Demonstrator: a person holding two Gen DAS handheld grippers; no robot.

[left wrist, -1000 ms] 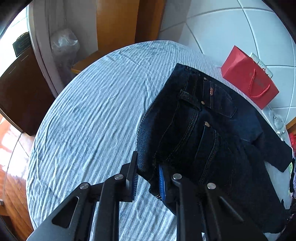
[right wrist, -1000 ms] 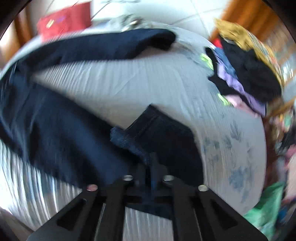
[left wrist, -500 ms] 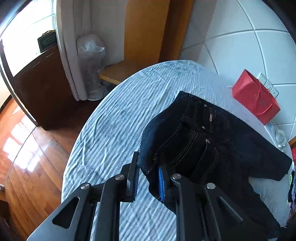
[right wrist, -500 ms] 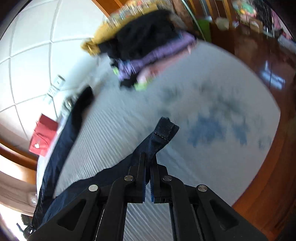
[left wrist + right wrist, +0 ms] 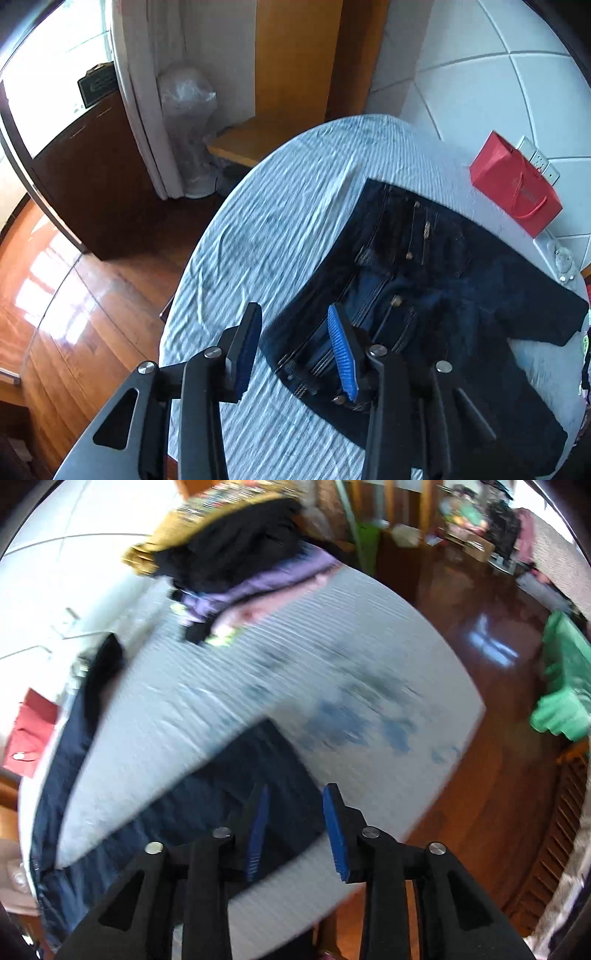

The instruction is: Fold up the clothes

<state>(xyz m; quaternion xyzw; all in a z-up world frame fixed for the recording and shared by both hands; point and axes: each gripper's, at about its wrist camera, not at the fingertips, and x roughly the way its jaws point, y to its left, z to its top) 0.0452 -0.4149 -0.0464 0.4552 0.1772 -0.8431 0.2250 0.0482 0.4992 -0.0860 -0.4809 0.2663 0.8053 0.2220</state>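
Dark blue jeans point(image 5: 424, 295) lie on a round table with a pale blue striped cloth point(image 5: 288, 229), waist toward the far side, legs spread apart. My left gripper point(image 5: 295, 347) is open and empty just above the near waist corner of the jeans. In the right wrist view one trouser leg end point(image 5: 236, 797) lies flat near the table's front edge. My right gripper point(image 5: 293, 830) is open and empty over that leg end. The other leg point(image 5: 85, 709) runs along the far left.
A red paper bag point(image 5: 517, 184) stands at the back of the table by the tiled wall. A pile of mixed clothes point(image 5: 236, 565) sits at the far edge. Wooden floor, a dark cabinet point(image 5: 85, 173) and a wrapped fan point(image 5: 188, 129) lie beyond the table.
Both grippers have opened and let go of the jeans. The waist corner and the leg end now lie flat on the table. Both grippers have pulled back a little.
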